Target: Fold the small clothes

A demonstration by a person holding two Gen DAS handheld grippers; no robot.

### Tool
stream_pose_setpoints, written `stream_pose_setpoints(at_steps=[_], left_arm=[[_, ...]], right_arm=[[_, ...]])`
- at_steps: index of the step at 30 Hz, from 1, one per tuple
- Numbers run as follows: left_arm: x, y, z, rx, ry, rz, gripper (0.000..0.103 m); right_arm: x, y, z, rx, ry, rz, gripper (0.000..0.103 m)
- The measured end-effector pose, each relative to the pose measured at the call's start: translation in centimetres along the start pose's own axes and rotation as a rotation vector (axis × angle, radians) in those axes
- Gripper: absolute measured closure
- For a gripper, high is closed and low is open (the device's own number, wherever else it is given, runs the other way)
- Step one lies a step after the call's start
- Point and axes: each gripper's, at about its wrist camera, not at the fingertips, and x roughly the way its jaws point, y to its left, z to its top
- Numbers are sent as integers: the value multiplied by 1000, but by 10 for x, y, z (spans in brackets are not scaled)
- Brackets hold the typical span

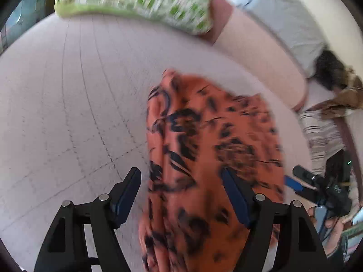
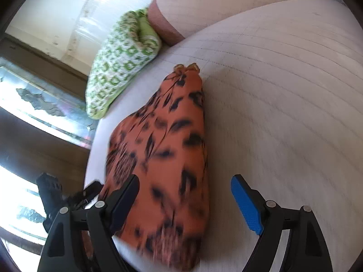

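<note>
An orange garment with black markings [image 1: 204,149] lies folded lengthwise on the pale bed sheet [image 1: 68,113]. My left gripper [image 1: 181,174] is open, its two fingers wide apart above the garment's near end. In the right wrist view the same garment [image 2: 165,154] stretches away from me, narrowing at the far end. My right gripper [image 2: 185,183] is open above the garment's near end, holding nothing. The right gripper also shows at the right edge of the left wrist view [image 1: 295,181].
A green and white patterned pillow [image 1: 140,2] lies at the head of the bed, also in the right wrist view [image 2: 120,68]. More clothes [image 1: 326,122] lie piled at the right. The bed's edge [image 2: 90,158] drops off at the left beside a window.
</note>
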Motion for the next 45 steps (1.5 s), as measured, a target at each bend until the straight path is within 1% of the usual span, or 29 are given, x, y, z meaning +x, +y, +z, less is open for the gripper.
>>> stream_pose_setpoints(at_steps=[1,2,3,4,5,6,7,8,9,10,13,15,19,20,21,22,23,25,27,28,31,33,35,36,37,38,39,42,45], left_arm=[[9,2,0,-2,27,-12,29],[12,-1,-1,12,12,-15,35],[10,-6,-2,40,12,-29,63],[7,-11,-3,62,15,-28,69],[2,-16,-3,79,4,-12,74],[-4,-23,-4,96,-7,-6,77],[-10,-27,-4,102,-20,-13,78],[-22,-40,-3,120,-49,-41,78],[-30,-46,-3,109,-71,-104,78],[-40,-58,-2,129,-98,-114,78],[-62,-93,6,191,-166,-172,78],[-62,-103,9,222,-173,-189,77],[-35,-116,11,255,-142,-190,74],[-21,-115,9,253,-124,-172,70],[-6,-113,6,240,-106,-144,65],[6,-110,2,236,-86,-111,60],[14,-111,-3,235,-66,-79,51],[17,-99,-14,230,-42,-23,46],[4,-88,-21,234,-67,10,38],[-6,-84,-24,236,-86,25,37],[-43,-77,-35,256,-142,54,33],[-63,-78,-38,273,-166,76,32],[-80,-85,-43,276,-197,97,29],[-88,-82,-46,274,-207,102,27],[-93,-82,-48,270,-218,105,25],[-101,-84,-53,266,-227,110,21],[-108,-85,-57,265,-230,113,19],[-129,-82,-70,256,-253,110,17],[-145,-83,-78,244,-271,105,17]], right_arm=[[17,0,4,5,46,-5,18],[39,1,5,4,127,-4,33],[45,7,3,-28,140,-11,49],[43,15,2,-62,129,-26,53],[36,22,2,-83,115,-16,65],[27,25,3,-98,96,-6,69],[15,31,4,-119,73,4,70],[-1,39,5,-157,39,8,71],[-15,45,7,-187,9,0,71],[-31,47,10,-203,-16,2,71],[-76,41,29,-221,-93,-12,71],[-98,25,40,-201,-127,-18,70],[-111,-19,48,-144,-161,-34,68],[-108,-33,49,-130,-178,-48,63],[-101,-48,50,-103,-183,-65,54],[-91,-67,49,-56,-174,-113,45],[-85,-78,49,-40,-166,-163,33],[-79,-85,39,-64,-152,-290,33],[-90,-73,25,-116,-188,-414,33],[-96,-66,21,-138,-214,-423,33],[-119,-29,5,-231,-298,-351,29],[-120,-12,-5,-268,-302,-302,16],[-96,-8,-9,-286,-250,-306,13],[-75,-9,-10,-274,-197,-329,13],[-50,-27,-8,-230,-99,-367,13],[-44,-35,-10,-218,-80,-410,13],[-47,-32,-14,-232,-104,-440,13],[-84,-5,-23,-253,-181,-391,13],[-128,24,-37,-311,-274,-462,13]])
